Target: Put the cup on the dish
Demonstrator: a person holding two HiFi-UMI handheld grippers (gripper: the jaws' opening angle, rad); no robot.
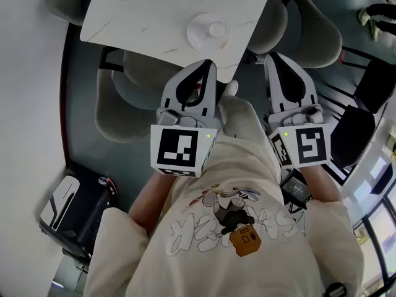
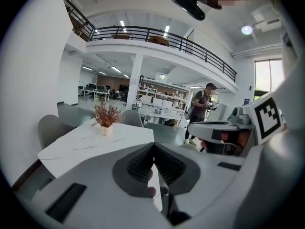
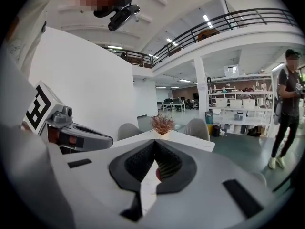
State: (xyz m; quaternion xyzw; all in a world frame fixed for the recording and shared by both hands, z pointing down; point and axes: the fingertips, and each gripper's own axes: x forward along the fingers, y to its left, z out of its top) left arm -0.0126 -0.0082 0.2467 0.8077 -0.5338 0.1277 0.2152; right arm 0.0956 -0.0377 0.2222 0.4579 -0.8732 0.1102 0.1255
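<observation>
In the head view a white cup (image 1: 216, 28) stands in the middle of a round white dish (image 1: 199, 37) near the front edge of a white marble table (image 1: 142, 8). My left gripper (image 1: 208, 65) is held in the air short of that table edge, with its jaws shut and nothing between them. My right gripper (image 1: 273, 58) hangs beside it, to the right of the table corner, also shut and empty. The left gripper view shows the closed left gripper (image 2: 153, 145) pointing level across the table. The closed right gripper (image 3: 155, 143) does the same in the right gripper view. Neither of these views shows the cup or dish.
Grey chairs (image 1: 127, 101) stand round the table, and a black and white machine (image 1: 71, 206) sits on the floor at lower left. A small potted plant (image 2: 106, 117) stands at the table's far end. A person (image 3: 286, 111) stands in the room beyond.
</observation>
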